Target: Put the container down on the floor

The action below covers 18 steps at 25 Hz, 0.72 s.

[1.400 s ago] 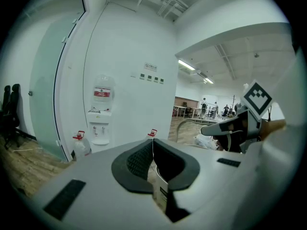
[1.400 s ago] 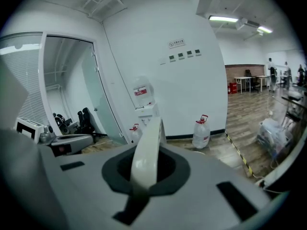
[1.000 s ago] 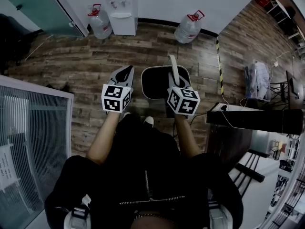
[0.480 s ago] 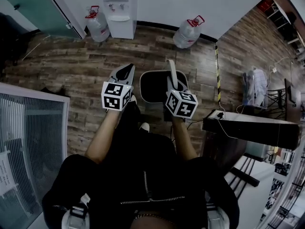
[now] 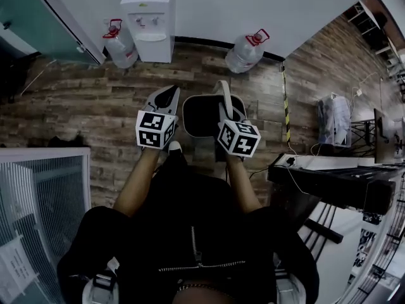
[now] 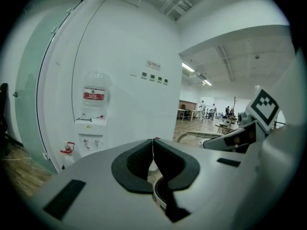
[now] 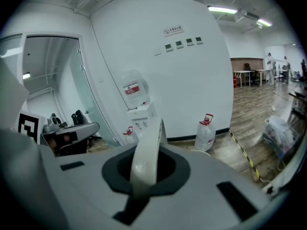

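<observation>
A: Wood-plank floor (image 5: 95, 100) is meeting a white wall, with a water dispenser (image 5: 150, 18) standing against it.
B: Container?
A: The container (image 5: 205, 116) is hanging at your right gripper (image 5: 228, 111), which is clamping its handle (image 5: 223, 94). Your left gripper (image 5: 166, 97) is sitting closed and empty, just beside the rim.

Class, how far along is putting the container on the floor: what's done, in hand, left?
Done: right gripper grips the handle of the container. In hand: container carried over the floor; left gripper shut, empty. Left: lower it, let go.
</observation>
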Tool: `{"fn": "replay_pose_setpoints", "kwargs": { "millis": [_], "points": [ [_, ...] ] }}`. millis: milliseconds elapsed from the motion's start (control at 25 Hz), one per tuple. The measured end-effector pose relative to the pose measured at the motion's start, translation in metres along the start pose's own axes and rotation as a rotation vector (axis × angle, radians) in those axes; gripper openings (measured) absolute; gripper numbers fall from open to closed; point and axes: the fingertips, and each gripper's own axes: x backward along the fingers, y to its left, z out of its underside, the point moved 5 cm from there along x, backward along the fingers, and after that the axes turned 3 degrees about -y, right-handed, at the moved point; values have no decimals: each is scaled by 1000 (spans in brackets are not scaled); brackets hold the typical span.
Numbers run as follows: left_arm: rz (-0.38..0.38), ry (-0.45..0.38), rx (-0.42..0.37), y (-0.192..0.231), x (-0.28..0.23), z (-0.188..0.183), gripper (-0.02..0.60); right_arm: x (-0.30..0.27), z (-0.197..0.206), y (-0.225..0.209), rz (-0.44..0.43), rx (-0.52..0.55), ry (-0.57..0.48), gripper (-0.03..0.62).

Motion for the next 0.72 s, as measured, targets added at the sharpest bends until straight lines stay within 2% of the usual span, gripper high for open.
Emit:
{"fn": "replay_pose_setpoints", "kwargs": {
  "millis": [320,720],
  "points": [
    [53,33,7,52,-43,-9,15,-57,-46,13,12,-48,-40,11],
    [62,72,10,71,-88,-6,15,-113,-66,-1,13,-55,-8,11]
  ]
}}
